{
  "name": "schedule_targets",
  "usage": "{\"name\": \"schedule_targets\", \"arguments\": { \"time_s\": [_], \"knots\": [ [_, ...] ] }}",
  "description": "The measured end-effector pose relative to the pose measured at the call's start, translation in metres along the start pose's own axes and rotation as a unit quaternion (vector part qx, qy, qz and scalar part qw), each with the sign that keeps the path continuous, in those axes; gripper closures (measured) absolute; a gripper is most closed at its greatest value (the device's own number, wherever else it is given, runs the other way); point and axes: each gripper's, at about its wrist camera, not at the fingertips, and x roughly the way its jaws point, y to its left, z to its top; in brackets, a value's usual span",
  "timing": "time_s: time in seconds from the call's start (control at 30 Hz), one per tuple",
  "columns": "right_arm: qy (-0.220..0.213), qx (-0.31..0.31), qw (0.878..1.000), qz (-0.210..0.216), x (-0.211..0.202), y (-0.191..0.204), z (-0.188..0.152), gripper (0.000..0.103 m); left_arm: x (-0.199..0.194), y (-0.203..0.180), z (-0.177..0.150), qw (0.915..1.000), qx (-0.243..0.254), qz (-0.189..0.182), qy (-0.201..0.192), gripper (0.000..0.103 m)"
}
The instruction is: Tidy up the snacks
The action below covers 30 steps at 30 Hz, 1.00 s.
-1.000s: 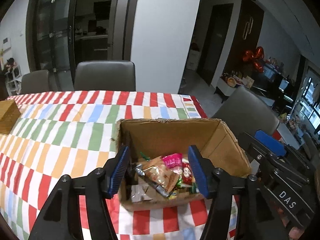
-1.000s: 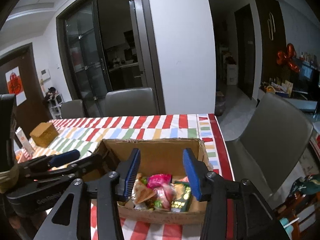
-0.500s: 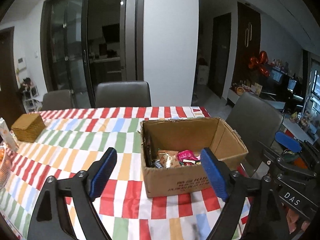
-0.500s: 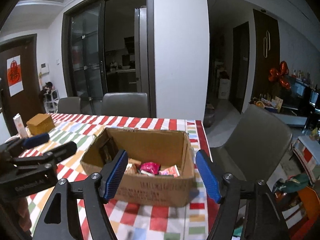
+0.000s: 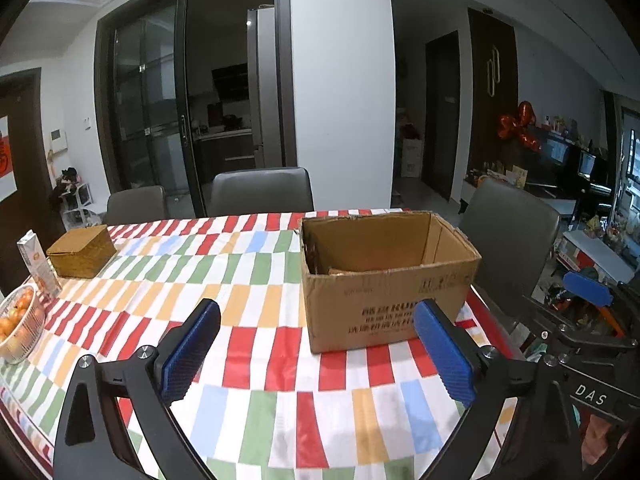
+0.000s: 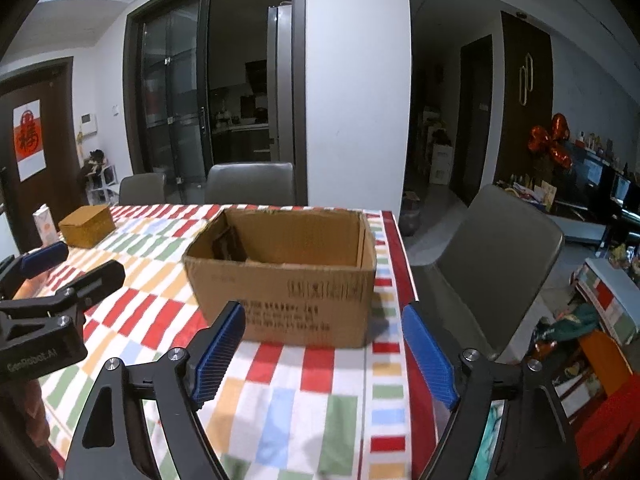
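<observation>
Now the open-topped cardboard box [image 5: 390,280] sits long side across the striped tablecloth [image 5: 256,280], while the left gripper [image 5: 316,356] and right gripper [image 6: 324,354] are both opening, with nothing between their blue pads.

My left hand-held gripper [image 5: 316,354] and right hand-held gripper [image 6: 322,354] are black frames with ribbed blue pads [image 5: 191,356] (silver screws, white lettering).

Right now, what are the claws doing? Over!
Left gripper and right gripper both opening, nothing between them. Cardboard box on striped table, short of both. Nothing blocking it.
</observation>
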Motion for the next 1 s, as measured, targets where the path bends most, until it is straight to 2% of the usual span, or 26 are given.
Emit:
{"name": "schedule_targets", "arguments": {
  "time_s": [0.27,1.0],
  "knots": [
    [0.001,0.010,1.000,0.006,-0.019,0.001,-0.020,0.020,-0.026,-0.003,-0.013,0.9998,0.010,0.012,-0.014,0.003],
    [-0.034,0.003,0.999,-0.003,-0.055,0.005,-0.021,0.018,-0.063,-0.002,-0.022,0.9985,0.012,0.027,-0.045,0.001]
  ]
}}
